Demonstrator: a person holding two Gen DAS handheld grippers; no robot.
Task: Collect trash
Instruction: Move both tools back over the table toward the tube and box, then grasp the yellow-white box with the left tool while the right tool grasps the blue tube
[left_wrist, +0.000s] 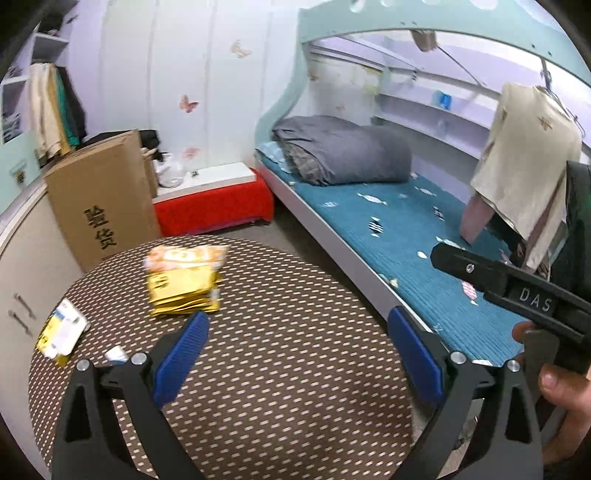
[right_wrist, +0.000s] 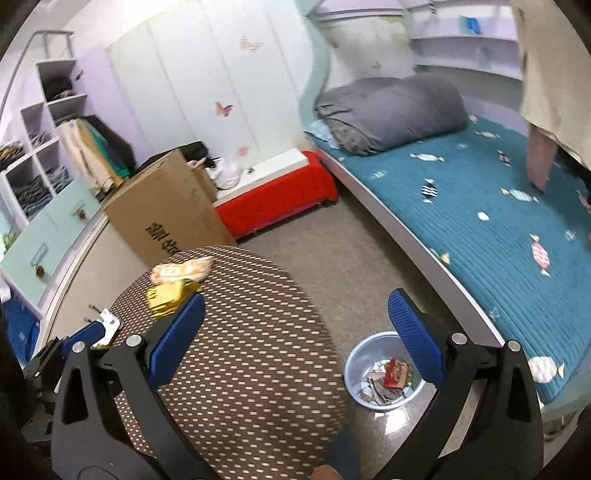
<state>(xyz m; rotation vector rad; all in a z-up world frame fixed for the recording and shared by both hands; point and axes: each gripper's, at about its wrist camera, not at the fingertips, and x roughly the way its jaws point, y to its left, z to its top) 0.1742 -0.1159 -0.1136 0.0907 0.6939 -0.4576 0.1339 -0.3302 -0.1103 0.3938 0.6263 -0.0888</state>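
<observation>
Holding our left gripper (left_wrist: 297, 354) wide open and empty over the round spotted table (left_wrist: 280, 369), we see the gold wrapper (left_wrist: 183, 291) just ahead of its left finger, with a pink packet (left_wrist: 184, 254) right behind that and a yellow and white box (left_wrist: 61, 332) far off to the left. Our right gripper (right_wrist: 295, 339) is wide open and empty too, and the grey bin (right_wrist: 384, 369) with trash in it sits on the floor just inside its right finger, beside the blue bed (right_wrist: 480, 221).
</observation>
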